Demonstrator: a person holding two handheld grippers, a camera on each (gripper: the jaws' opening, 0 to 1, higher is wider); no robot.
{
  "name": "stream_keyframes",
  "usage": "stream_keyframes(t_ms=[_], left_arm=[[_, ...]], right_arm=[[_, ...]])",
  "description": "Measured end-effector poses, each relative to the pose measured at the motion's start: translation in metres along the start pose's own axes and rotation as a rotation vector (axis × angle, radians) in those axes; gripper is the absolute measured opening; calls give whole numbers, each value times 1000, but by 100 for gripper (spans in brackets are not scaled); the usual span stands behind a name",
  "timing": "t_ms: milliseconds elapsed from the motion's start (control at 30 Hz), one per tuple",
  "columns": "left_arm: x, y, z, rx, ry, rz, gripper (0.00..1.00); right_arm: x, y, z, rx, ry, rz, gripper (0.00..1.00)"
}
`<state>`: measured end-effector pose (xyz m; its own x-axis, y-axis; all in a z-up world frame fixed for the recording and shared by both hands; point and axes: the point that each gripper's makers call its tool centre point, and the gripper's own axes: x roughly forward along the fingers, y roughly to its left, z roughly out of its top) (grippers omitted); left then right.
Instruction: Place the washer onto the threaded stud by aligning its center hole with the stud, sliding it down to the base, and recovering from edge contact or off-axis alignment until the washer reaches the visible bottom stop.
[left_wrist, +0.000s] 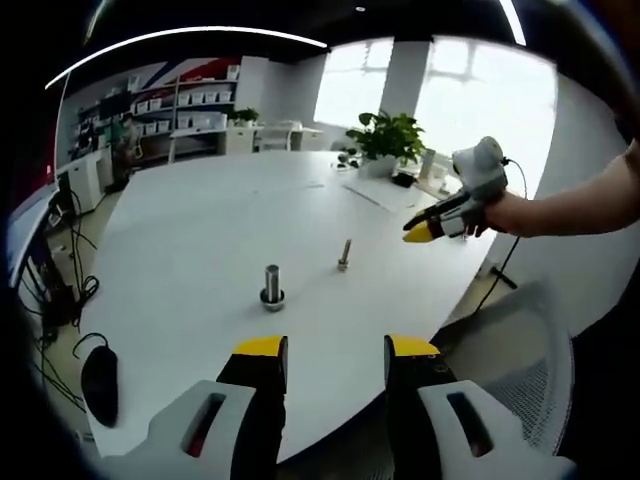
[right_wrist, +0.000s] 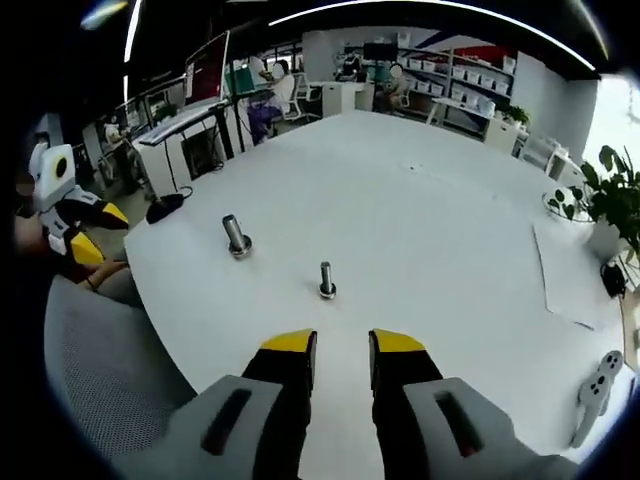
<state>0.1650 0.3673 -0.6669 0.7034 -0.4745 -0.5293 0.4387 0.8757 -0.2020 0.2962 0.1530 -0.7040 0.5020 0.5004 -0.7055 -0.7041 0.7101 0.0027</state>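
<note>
Meanwhile both hand-held grippers, left and right, hover over the table, jaws parted, empty.

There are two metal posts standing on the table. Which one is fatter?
The fatter post is the one with the wide ring round its foot, nearer the table edge. The other post is thin, like a bolt, and stands farther in on the white table.

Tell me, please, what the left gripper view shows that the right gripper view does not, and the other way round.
Left gripper view alone: a black mouse by the table edge.

Right gripper view alone: a white controller at the table's corner, and a sheet of paper.

Both: the white table, two upright metal studs, thick and thin, a potted plant, and both grippers, left and right, jaws apart, empty.
</note>
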Motion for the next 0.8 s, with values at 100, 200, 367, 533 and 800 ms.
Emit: stream_keyframes(t_ms=[100, 200, 367, 533, 800], left_arm=[[1, 0, 1, 1, 2, 2, 37], [2, -1, 3, 14, 5, 2, 37], [3, -4, 8, 23, -1, 4, 37], [4, -5, 11, 32, -14, 15, 37], [2, -5, 15, 46, -30, 28, 37]], right_arm=[[-10, -3, -6, 10, -18, -17, 24], [-17, -6, -8, 38, -42, -30, 24], [-28, -9, -12, 79, -76, -50, 24], [-37, -14, -20, 116, -103, -70, 24], [-48, -21, -25, 184, -142, -94, 24]])
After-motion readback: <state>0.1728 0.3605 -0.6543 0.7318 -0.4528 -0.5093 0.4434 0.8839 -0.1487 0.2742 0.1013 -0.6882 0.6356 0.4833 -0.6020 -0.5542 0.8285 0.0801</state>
